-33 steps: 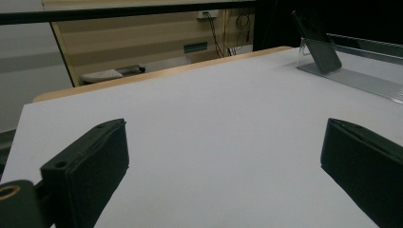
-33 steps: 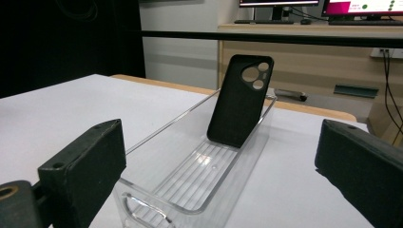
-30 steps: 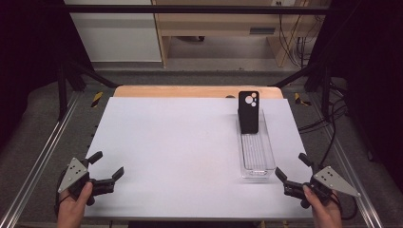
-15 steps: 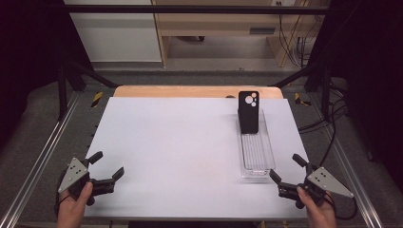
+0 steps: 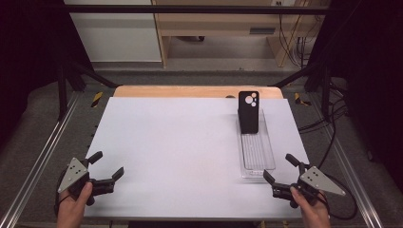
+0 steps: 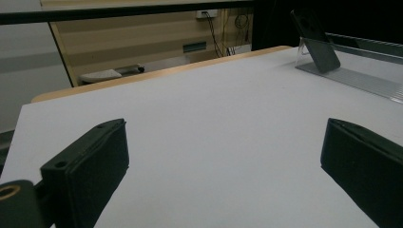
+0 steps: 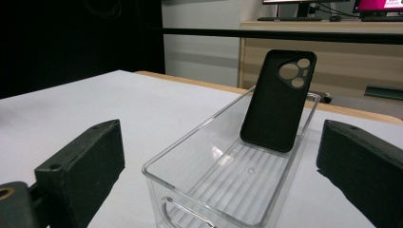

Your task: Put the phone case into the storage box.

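My right claw sits at the near right corner of the white worktop, jaws spread wide and holding nothing, just beside the near end of the clear tray. The black phone case leans upright against the tray's far end, its camera cut-outs at the top. My left claw rests at the near left, jaws also apart and empty, well apart from the tray.

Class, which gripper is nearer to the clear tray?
Right. The right gripper sits open just off the clear tray's near end; the left gripper, also open, is far across the table.
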`<action>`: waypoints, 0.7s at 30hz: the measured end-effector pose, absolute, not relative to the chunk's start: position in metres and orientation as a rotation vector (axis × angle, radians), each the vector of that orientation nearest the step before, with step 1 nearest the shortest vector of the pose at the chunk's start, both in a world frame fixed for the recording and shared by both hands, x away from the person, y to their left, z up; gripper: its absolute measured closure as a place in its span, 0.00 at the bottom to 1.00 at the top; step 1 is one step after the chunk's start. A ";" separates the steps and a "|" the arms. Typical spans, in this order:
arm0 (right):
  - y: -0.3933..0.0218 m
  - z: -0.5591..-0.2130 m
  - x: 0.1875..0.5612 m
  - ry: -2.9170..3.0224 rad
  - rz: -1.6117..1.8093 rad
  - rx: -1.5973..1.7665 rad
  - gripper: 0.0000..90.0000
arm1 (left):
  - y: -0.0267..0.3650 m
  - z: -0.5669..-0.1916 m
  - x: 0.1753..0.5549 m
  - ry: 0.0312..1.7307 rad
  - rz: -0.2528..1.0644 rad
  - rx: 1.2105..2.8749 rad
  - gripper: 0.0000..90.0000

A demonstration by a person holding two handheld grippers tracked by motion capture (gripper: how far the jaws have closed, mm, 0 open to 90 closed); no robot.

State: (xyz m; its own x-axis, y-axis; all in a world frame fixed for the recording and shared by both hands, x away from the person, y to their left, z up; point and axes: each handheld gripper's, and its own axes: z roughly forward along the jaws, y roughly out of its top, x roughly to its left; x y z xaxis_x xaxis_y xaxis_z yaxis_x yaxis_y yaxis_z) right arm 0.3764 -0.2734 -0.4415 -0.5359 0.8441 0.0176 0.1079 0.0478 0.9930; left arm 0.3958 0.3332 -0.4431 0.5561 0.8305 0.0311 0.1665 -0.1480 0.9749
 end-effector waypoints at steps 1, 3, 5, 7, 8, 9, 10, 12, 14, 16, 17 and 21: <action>-0.272 -0.442 0.377 1.718 1.545 0.961 0.03 | 0.333 -0.443 0.396 0.851 0.721 1.647 0.02; -0.269 -0.442 0.378 1.723 1.550 0.961 0.03 | 0.333 -0.443 0.396 0.847 0.718 1.647 0.02; -0.266 -0.441 0.380 1.728 1.550 0.955 0.03 | 0.332 -0.443 0.395 0.837 0.717 1.651 0.02; -0.264 -0.441 0.381 1.732 1.550 0.950 0.03 | 0.331 -0.443 0.395 0.829 0.715 1.653 0.02; -0.263 -0.441 0.381 1.734 1.552 0.951 0.03 | 0.331 -0.442 0.395 0.824 0.713 1.653 0.02; -0.261 -0.440 0.382 1.740 1.553 0.950 0.03 | 0.331 -0.442 0.395 0.822 0.712 1.651 0.02; -0.260 -0.440 0.382 1.740 1.557 0.949 0.03 | 0.331 -0.442 0.395 0.819 0.712 1.648 0.02; -0.258 -0.439 0.384 1.739 1.564 0.948 0.03 | 0.331 -0.442 0.395 0.819 0.713 1.647 0.02; -0.254 -0.439 0.386 1.742 1.569 0.944 0.03 | 0.331 -0.442 0.395 0.820 0.713 1.646 0.02; -0.250 -0.439 0.387 1.752 1.574 0.943 0.03 | 0.332 -0.442 0.395 0.819 0.715 1.645 0.02; -0.248 -0.439 0.388 1.753 1.575 0.940 0.03 | 0.332 -0.442 0.395 0.818 0.715 1.645 0.02; -0.242 -0.439 0.391 1.751 1.586 0.940 0.03 | 0.332 -0.441 0.395 0.815 0.718 1.641 0.02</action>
State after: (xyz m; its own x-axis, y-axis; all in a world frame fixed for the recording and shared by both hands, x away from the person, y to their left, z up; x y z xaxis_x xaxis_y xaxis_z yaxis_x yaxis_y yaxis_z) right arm 0.3907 -0.2421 -0.4390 -0.5768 0.8162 0.0330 0.1133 0.0400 0.9928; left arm 0.3946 0.3318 -0.4412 0.5773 0.8155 0.0402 0.1428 -0.1493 0.9784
